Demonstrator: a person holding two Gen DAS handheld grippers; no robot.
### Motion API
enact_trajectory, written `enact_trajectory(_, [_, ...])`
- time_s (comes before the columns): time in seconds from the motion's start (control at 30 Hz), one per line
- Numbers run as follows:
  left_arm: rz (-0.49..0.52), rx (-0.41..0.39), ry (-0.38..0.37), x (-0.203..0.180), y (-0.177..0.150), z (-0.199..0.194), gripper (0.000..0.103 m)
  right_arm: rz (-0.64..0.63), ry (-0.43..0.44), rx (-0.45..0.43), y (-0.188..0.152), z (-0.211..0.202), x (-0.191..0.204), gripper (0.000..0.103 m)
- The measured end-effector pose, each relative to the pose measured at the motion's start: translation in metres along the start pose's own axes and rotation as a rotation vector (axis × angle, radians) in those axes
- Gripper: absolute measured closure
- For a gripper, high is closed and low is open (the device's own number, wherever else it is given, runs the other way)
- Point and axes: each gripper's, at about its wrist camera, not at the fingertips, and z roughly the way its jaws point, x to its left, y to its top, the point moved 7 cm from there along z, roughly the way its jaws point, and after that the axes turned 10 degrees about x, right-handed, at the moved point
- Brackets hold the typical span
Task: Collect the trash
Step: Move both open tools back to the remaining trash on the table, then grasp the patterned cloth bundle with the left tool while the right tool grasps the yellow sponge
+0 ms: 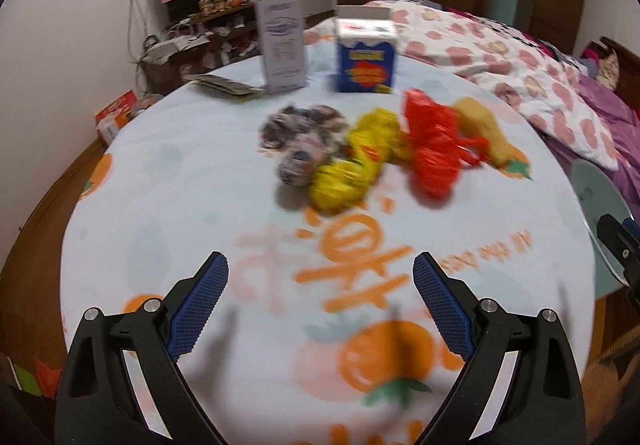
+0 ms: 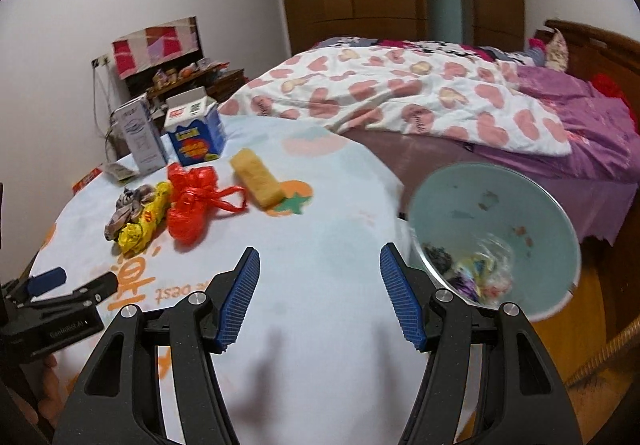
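Task looks partly done. Landmark is the pale green bin [image 2: 520,205], sitting off the tabletop's edge on the bed side, tilted toward the right wrist camera; it already holds some crumpled wrappers at the bottom. Most trash is not yet collected.

Tabletop [image 2: 320,265]: round, covered with a light cloth printed with oranges and orange lettering. Far from the bin, at the opposite side of the tabletop, stand a tall grey-white carton [image 2: 140,137] and a blue carton [image 2: 196,133] just beside it, both upright. Whether these count as trash I can't tell. Between the cartons and the bin lies a row of loose trash: yellow sponge-like block [image 2: 258,179] nearest the bin, then red plastic bag [image 2: 192,201], then yellow wrapper [image 2: 146,221], then grey crumpled wrapper [image 2: 128,207] farthest from it. Neighbours in the row touch or nearly touch. A flat sachet [image 2: 120,171] lies beyond the grey wrapper, by the tall carton.

Left gripper [image 1: 320,285]: released, jaws wide apart, nothing held, facing the trash row; left view is blurred. Right gripper [image 2: 318,277]: released, jaws wide apart, empty, just beside the bin rim.

Room: bedroom, bed with heart-print quilt behind the bin, brown wardrobe beyond it, cluttered shelf by the white wall.
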Motion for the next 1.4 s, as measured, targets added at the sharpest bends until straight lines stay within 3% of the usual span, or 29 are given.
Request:
enact_trajectory(0.3, [-0.106,-0.019,0.031,0.044,0.047,0.018,0.012,-0.073,0.027,0.033,0.045,0.049,0.024,0.040])
enact_trajectory(0.6, [-0.137,0.023,0.010,0.040,0.081,0.056,0.022,-0.147,0.038,0.093,0.081,0.106,0.037,0.042])
enact_trajectory(0.77, [-0.130,0.034,-0.003,0.039,0.084,0.069,0.021,-0.150,0.103,0.173,0.085,0.131,0.047,0.043])
enact_trajectory(0.87, [-0.132,0.036,-0.005,0.039,0.087,0.075,0.021,-0.132,0.139,0.213,0.087,0.142,0.051,0.050])
enact_trajectory(0.93, [-0.141,0.038,-0.035,0.041,0.089,0.077,0.033,-0.143,0.145,0.238,0.086,0.147,0.054,0.056])
enact_trajectory(1.13, [-0.122,0.053,-0.060,0.030,0.085,0.079,0.038,-0.154,0.146,0.255,0.083,0.151,0.059,0.071])
enact_trajectory(1.17, [-0.113,0.051,-0.063,0.027,0.085,0.079,0.042,-0.148,0.145,0.247,0.083,0.149,0.058,0.072])
enact_trajectory(1.23, [-0.088,0.041,-0.093,0.020,0.087,0.078,0.064,-0.127,0.145,0.207,0.085,0.137,0.053,0.072])
enact_trajectory(1.33, [-0.089,0.034,-0.126,0.020,0.088,0.073,0.080,-0.105,0.145,0.135,0.091,0.113,0.046,0.072])
enact_trajectory(1.4, [-0.099,0.013,-0.128,0.025,0.089,0.065,0.083,-0.092,0.137,0.085,0.095,0.095,0.041,0.072])
